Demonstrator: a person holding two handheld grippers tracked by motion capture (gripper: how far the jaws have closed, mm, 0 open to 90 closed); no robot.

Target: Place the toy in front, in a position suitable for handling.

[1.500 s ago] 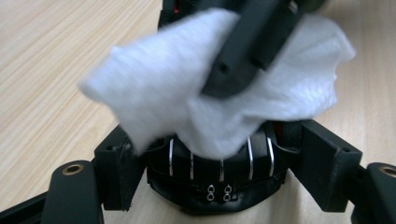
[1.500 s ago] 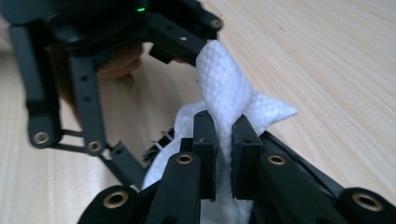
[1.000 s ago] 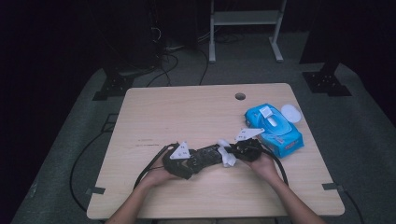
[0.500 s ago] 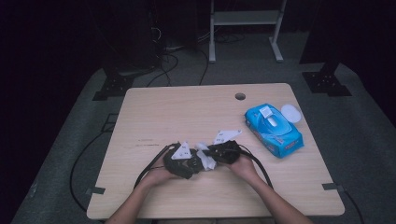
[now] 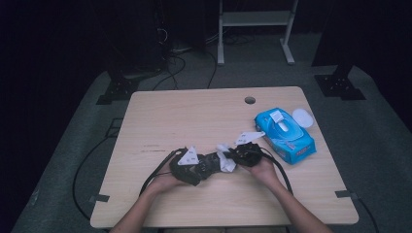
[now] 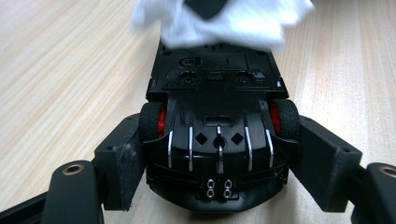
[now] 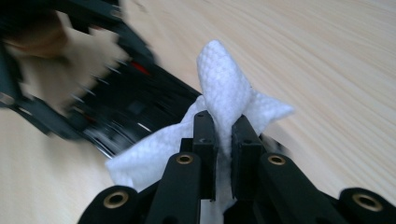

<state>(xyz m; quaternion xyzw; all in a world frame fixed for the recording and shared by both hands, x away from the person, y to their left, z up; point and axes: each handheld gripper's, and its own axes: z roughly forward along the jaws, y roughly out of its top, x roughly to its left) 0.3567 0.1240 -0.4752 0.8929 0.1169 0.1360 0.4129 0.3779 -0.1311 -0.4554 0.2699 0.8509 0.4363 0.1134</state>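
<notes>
Jaws both clamped: my left gripper (image 6: 217, 186) pins the upturned black toy car with red wheel hubs (image 6: 217, 135) steady on the table so my right gripper (image 7: 223, 135), pinching the white textured wipe (image 7: 224, 93), can rub its underside

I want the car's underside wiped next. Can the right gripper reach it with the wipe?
Probably yes: the right gripper pinches the wipe beside the toy car, held belly-up by the left gripper.

Plastic, textured wipe and pale wood grain

The toy car (image 6: 218, 140) is glossy black plastic with chrome-look strips and red wheel hubs; the wipe (image 7: 224, 107) is white, dimpled, cloth-like; both claws look matt black plastic with brass-coloured pins; the desk (image 5: 194, 116) shows smooth light wood grain; the wipes pack (image 5: 286, 136) is shiny blue film.
</notes>
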